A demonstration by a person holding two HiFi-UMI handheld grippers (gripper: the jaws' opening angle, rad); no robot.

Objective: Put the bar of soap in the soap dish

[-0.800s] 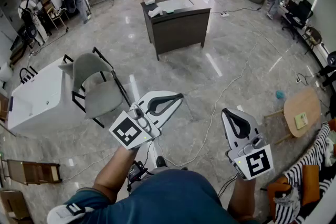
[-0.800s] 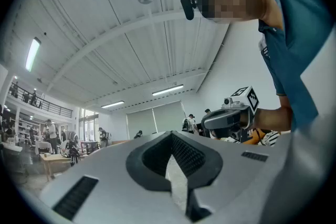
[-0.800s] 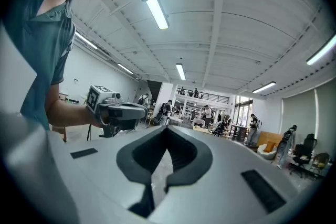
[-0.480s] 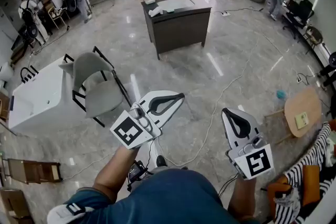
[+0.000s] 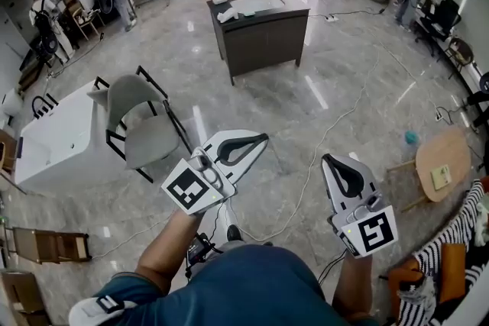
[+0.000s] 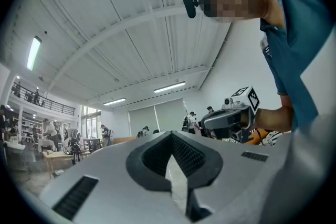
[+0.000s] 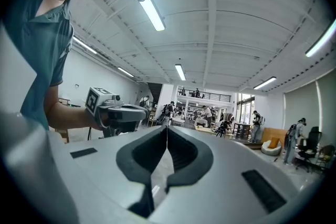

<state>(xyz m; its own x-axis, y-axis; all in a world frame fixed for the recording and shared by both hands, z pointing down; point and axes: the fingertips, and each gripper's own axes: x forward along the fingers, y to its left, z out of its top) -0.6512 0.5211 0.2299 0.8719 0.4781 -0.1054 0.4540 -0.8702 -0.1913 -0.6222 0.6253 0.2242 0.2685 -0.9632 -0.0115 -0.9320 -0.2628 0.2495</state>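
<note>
Grippers first: both were shut with nothing in them. Your left gripper [image 5: 262, 139] had its jaws pressed together at the tip. The right gripper [image 5: 328, 159] was the same, pads meeting in a tight line in its own view. You held them out level at the bottom of the head view, well apart.

What changed over the last second? Barely anything. Both grippers sat in pretty much the same spots in the frame. The cabinet [image 5: 263, 38] at top centre just drifted a touch up and right, so I'd guess your head shifted a bit. For the task that meant nothing was started yet: no soap picked up, and that cabinet was a long way off.

Soap and dish, honestly I couldn't pick them out. Some small pale bits [image 5: 225, 14] lay on the cabinet top, too tiny to name, but that'd be my bet for where they were.

View differences: only the head view showed the floor [image 5: 344, 88], the cabinet, the chair [image 5: 141, 126] at middle left and the cable [image 5: 313, 160] running between your grippers. The gripper views looked up at the lights [image 7: 154, 13] and the hall, with no cabinet that I could spot. They were the ones that showed the jaws closed up close, though, and each caught the other gripper off to one side.
</note>
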